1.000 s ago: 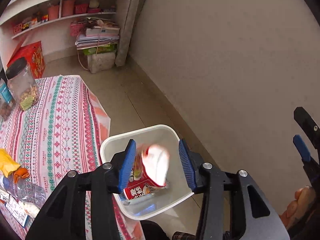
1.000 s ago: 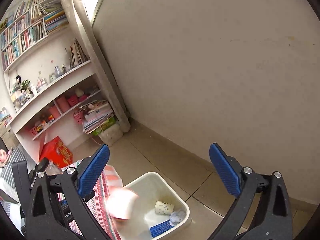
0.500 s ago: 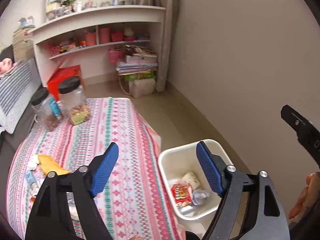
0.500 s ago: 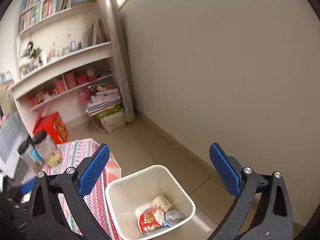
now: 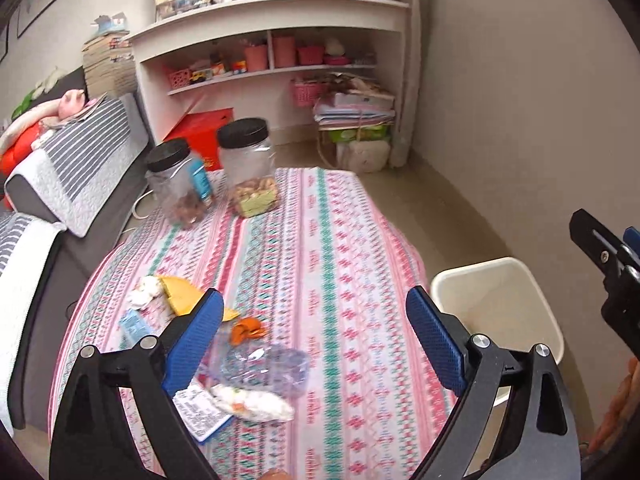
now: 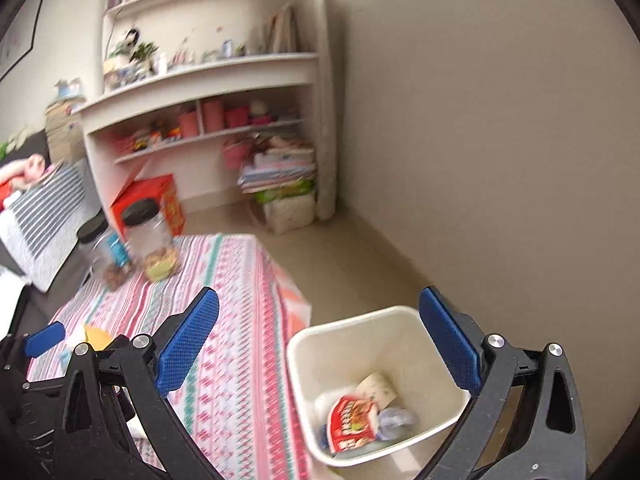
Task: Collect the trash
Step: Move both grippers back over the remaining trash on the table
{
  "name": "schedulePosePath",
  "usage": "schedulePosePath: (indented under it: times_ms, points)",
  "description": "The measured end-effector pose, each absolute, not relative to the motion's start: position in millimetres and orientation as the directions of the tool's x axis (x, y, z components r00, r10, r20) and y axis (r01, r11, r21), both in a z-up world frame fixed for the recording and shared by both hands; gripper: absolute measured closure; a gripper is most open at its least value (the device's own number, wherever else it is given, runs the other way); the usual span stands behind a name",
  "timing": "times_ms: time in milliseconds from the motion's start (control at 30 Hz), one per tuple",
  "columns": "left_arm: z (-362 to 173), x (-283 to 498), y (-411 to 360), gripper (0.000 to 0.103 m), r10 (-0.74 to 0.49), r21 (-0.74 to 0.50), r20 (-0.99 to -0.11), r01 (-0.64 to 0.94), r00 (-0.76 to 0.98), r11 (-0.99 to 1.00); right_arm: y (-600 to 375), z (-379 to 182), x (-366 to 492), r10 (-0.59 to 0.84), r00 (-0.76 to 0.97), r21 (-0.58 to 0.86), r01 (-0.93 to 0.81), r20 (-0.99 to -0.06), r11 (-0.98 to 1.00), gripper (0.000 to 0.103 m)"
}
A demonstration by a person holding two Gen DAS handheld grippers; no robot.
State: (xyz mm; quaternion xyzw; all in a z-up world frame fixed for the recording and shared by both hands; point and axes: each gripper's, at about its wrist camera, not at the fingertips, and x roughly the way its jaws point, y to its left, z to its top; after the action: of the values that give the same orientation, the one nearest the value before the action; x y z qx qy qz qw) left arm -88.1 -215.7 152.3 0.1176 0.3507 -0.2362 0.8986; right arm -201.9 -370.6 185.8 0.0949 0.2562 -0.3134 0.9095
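A white trash bin [image 6: 304,364] stands on the floor beside the table; it holds a red snack wrapper [image 6: 352,422], a paper cup [image 6: 378,390] and crumpled bits. The bin's rim also shows in the left wrist view [image 5: 536,292]. On the patterned tablecloth [image 5: 320,248] lie a crushed clear plastic bottle [image 5: 268,366], a yellow wrapper [image 5: 182,294], an orange scrap [image 5: 246,330], white crumpled paper [image 5: 142,294] and a white packet [image 5: 252,402]. My left gripper [image 5: 314,342] is open and empty above the trash. My right gripper [image 6: 320,344] is open and empty above the bin's near side.
Two black-lidded clear jars [image 5: 250,168] [image 5: 178,188] stand at the table's far end. A grey striped sofa [image 5: 72,168] is at the left. White shelves [image 5: 276,40], a red box [image 5: 200,128] and stacked papers [image 5: 356,116] line the far wall. A beige wall [image 5: 520,120] runs along the right.
The wrapper dropped from my left gripper into the bin. Both grippers then swung left, from over the bin toward the table; the left now faces the trash on the cloth.
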Motion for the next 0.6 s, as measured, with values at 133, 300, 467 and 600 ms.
schedulePosePath:
  times_ms: [133, 300, 467, 600]
  points:
    - [143.1, -65.8, -192.6, 0.013, -0.286, 0.043, -0.723, 0.455, 0.629, 0.89, -356.6, 180.7, -184.4, -0.5, 0.679, -0.004, 0.591, -0.538, 0.807, 0.007]
    - [131.8, -38.5, -163.4, 0.013, -0.212, 0.059, -0.76, 0.391, 0.614, 0.918, -333.2, 172.0, -156.8, -0.446, 0.695, -0.011, 0.534, -0.565, 0.846, 0.007]
    - [105.9, -0.5, -129.9, 0.013, -0.135, 0.038, -0.828, 0.295, 0.544, 0.955, -309.9, 157.1, -129.4, -0.372, 0.698, -0.004, 0.468, -0.612, 0.884, 0.007]
    - [83.3, 34.6, -96.8, 0.013, -0.08, 0.014, -0.874, 0.189, 0.48, 0.982, -295.8, 148.9, -110.8, -0.344, 0.692, -0.023, 0.429, -0.635, 0.903, 0.007]
